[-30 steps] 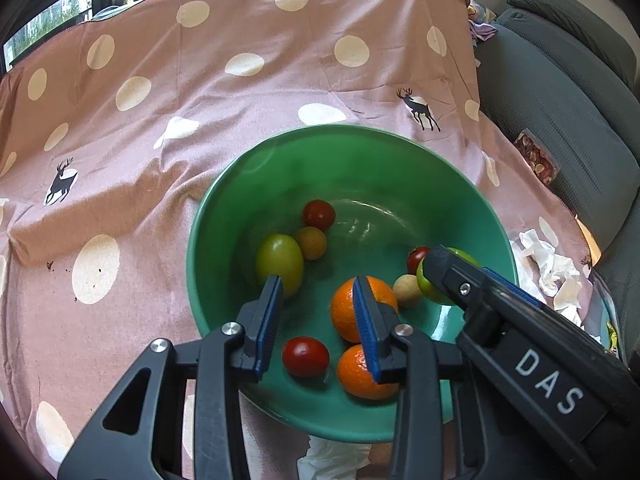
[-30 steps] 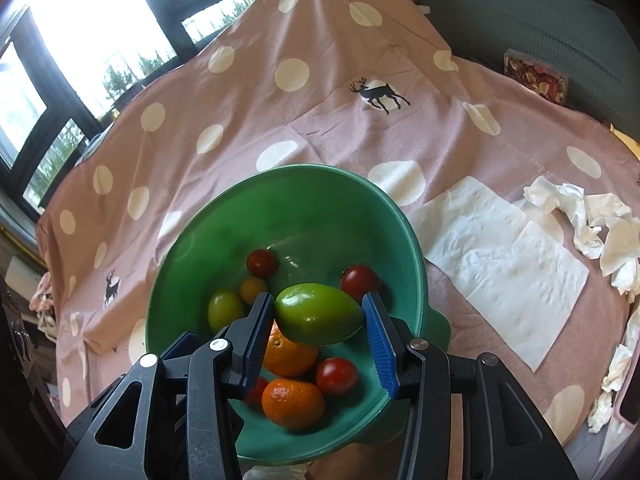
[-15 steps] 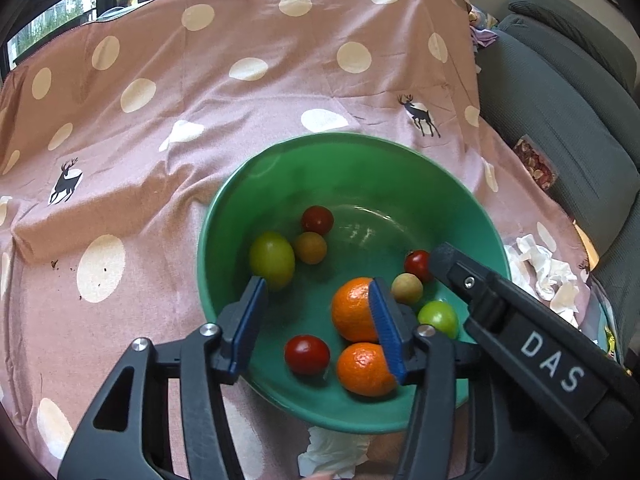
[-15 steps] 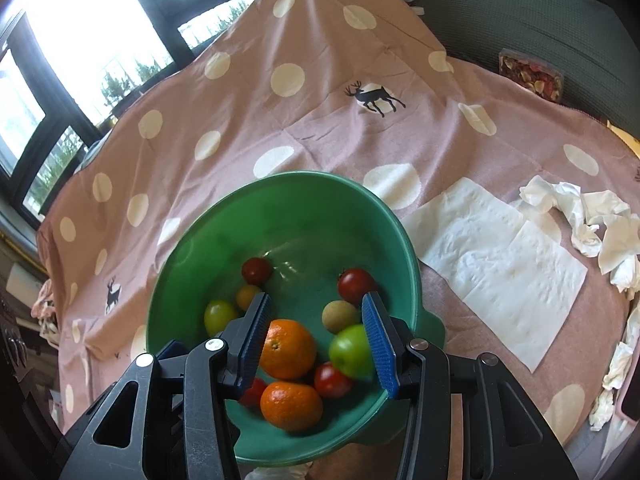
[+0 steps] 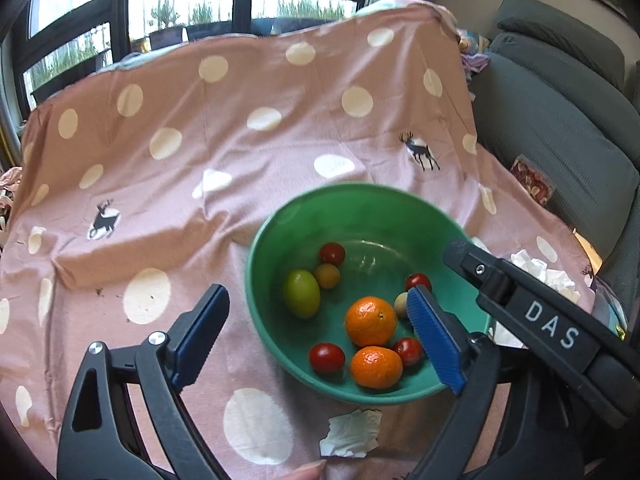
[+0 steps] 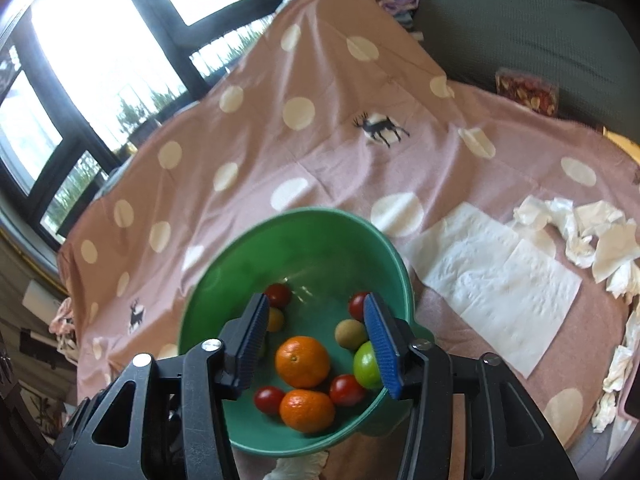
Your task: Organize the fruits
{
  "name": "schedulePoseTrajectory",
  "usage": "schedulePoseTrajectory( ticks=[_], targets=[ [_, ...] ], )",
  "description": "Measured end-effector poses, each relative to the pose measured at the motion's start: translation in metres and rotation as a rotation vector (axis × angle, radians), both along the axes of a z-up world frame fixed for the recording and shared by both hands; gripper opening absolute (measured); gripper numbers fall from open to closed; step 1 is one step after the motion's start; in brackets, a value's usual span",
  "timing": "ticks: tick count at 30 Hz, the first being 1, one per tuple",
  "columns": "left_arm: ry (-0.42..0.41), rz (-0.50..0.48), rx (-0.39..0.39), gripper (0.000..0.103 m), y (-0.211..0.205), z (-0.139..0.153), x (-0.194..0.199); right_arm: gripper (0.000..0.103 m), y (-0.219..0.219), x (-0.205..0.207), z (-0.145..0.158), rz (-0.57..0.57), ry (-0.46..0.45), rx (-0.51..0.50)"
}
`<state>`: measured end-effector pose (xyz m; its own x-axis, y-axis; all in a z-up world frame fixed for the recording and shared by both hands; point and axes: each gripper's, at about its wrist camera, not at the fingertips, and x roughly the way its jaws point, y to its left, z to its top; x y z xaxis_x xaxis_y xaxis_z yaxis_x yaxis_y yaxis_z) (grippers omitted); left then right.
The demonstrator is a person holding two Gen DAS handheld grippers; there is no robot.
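Both grippers hang above the green bowl, which sits near-centre on the pink spotted cloth over the tabletop. Left gripper: jaws have just been opening, now spread wide, nothing between them. Right gripper: jaws have just been opening, parted, nothing gripped. All fruit lies in the bowl: two oranges, red tomatoes, a green fruit at the right wall, a yellow-green one at left.

Risks, as judged: a jaw catching the rim on the way out could tip the bowl; crumpled tissues at far right could snag
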<state>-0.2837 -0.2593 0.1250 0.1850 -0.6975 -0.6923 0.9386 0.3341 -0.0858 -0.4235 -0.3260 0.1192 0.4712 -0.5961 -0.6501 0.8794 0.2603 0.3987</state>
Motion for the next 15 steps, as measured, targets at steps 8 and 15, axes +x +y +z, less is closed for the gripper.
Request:
schedulePoseTrajectory(
  ticks=[8, 15],
  targets=[
    [-0.03, 0.044, -0.052, 0.098, 0.022, 0.017, 0.0, 0.067, 0.019, -0.002, 0.025, 0.024, 0.014, -0.116],
    [-0.018, 0.072, -0.056, 0.098, 0.03, 0.017, 0.006, 0.067, 0.019, 0.001, 0.024, 0.039, 0.021, -0.115]
  ],
)
